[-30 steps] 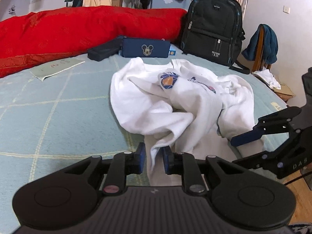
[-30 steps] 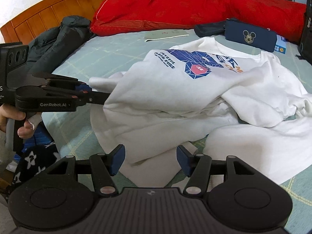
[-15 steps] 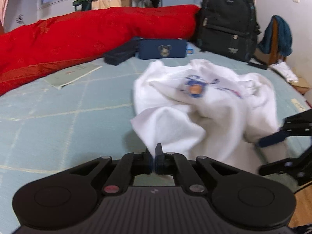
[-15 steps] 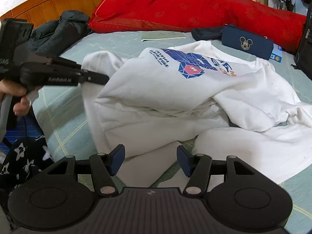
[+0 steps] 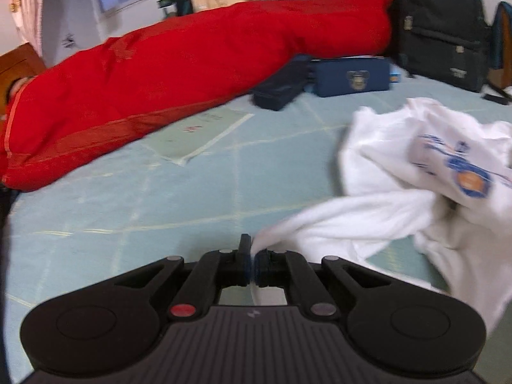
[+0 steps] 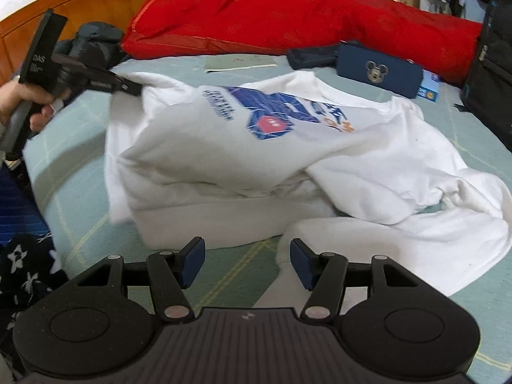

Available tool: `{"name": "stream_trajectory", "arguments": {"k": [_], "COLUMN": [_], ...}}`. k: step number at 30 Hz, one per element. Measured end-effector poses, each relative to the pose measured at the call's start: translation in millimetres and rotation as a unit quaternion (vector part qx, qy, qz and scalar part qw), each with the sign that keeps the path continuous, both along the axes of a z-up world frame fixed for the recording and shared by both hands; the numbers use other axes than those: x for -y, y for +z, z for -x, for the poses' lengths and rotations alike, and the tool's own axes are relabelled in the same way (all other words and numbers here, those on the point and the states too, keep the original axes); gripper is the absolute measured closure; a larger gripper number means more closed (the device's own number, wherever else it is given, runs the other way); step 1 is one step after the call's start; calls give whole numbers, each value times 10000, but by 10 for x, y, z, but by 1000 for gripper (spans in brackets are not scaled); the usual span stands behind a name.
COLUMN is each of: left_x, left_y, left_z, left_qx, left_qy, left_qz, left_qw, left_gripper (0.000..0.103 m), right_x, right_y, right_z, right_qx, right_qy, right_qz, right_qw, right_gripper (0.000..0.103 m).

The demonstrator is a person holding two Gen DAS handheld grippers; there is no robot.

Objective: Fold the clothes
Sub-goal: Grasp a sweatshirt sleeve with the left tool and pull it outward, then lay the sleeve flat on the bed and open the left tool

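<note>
A white sweatshirt (image 6: 288, 156) with a blue and orange print lies crumpled on the pale green bedsheet (image 6: 80, 224). My left gripper (image 5: 254, 264) is shut on a sleeve end of the white sweatshirt (image 5: 400, 188) and holds it stretched out to the left. In the right wrist view that left gripper (image 6: 132, 88), held by a hand (image 6: 19, 102), pinches the cloth at the garment's upper left. My right gripper (image 6: 246, 260) stands open just above the sheet, in front of the sweatshirt's near edge, with nothing between its blue pads.
A red quilt (image 6: 288, 22) runs along the far side of the bed. A blue pencil case (image 6: 377, 70), a dark pouch (image 6: 310, 57) and a paper booklet (image 6: 240, 62) lie near it. A black backpack (image 5: 444, 25) stands at the back right. Dark clothes (image 6: 25, 275) sit at the bed's left edge.
My left gripper has shut on the sleeve and pulled it left and slightly up, stretching the cloth away from the pile. The right gripper has stayed in place, still open.
</note>
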State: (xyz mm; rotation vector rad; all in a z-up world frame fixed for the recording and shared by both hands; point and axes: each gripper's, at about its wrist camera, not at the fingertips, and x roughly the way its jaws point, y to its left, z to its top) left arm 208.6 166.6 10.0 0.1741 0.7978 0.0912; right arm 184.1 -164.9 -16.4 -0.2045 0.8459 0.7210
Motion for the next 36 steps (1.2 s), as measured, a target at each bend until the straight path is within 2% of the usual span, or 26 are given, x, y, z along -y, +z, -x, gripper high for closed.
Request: {"name": "stream_trajectory", "arguments": {"k": [3, 12, 16, 19, 21, 23, 25, 27, 29, 31, 33, 36], "left_x": [-217, -840, -1042, -1197, -1315, -1416, -1408, -1382, -1405, -1423, -1443, -1454], "left_y": [25, -57, -87, -103, -97, -121, -159, -191, -191, -179, -153, -120], "left_z": [-126, -471, -639, -744, -813, -854, -840, -810, -759, -676, -570, -391], "left_qx": [-109, -682, -871, -907, -862, -925, -945, -947, -976, -999, -938, -957], "left_qy": [287, 861, 1134, 1351, 1583, 1711, 1639, 1535, 1484, 1517, 1560, 1560], "left_qz": [-204, -282, -477, -728, -742, -478, -466, -503, -356, -264, -161, 332], "left_qw": [9993, 9935, 9886, 9840, 9808, 9797, 9808, 9823, 9835, 9830, 9832, 9826], "left_gripper": [103, 103, 103, 102, 102, 101, 92, 91, 88, 73, 69, 68], "right_x": [10, 40, 75, 92, 102, 103, 99, 90, 76, 66, 61, 58], "right_y": [-28, -48, -51, -55, -61, -64, -66, -59, -45, -26, -2, 40], "right_z": [-53, -154, -193, -229, -245, -260, -263, -260, -250, -238, -212, -158], "right_qx": [-25, 10, 16, 17, 27, 25, 22, 30, 49, 70, 97, 123], "right_qy": [-95, -243, -336, -424, -485, -538, -543, -534, -510, -471, -422, -325], "right_qz": [118, 240, 234, 249, 268, 282, 283, 282, 271, 245, 199, 81], "right_qw": [9999, 9994, 9992, 9988, 9985, 9982, 9981, 9982, 9983, 9986, 9989, 9994], "right_gripper": [38, 38, 38, 38, 38, 38, 38, 37, 37, 36, 36, 36]}}
